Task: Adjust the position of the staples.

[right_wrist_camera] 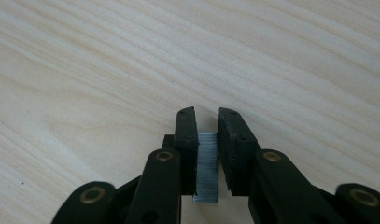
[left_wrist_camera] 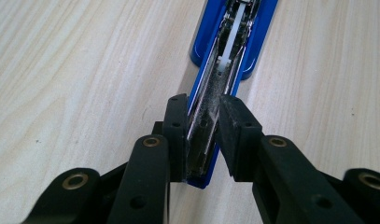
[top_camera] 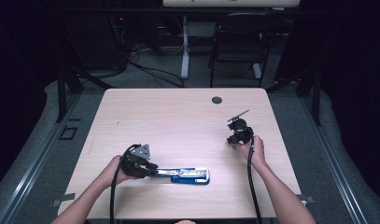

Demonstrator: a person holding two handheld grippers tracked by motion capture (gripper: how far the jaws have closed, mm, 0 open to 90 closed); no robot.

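Left claw (left_wrist_camera: 200,122) clamps the open stapler (left_wrist_camera: 227,51); right claw (right_wrist_camera: 207,125) pinches a staple strip (right_wrist_camera: 207,168).

Open blue stapler (top_camera: 190,175) (flat), staple strip (right_wrist_camera: 207,167)

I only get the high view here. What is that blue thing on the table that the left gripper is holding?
Observer: It is a blue stapler, lying open. The left gripper view looks straight down its metal staple channel.
Operator: Is the left gripper really clamped on it?
Observer: Yes. The left gripper has both pads pressed on the sides of the channel at the stapler's near end.
Operator: And the right gripper, is it carrying anything? It looks bare from up here.
Observer: The right gripper is shut on a strip of staples, a small grey ribbed block standing between its pads.
Operator: Is that strip near the stapler yet?
Observer: No. Behind the strip lies bare wooden table.
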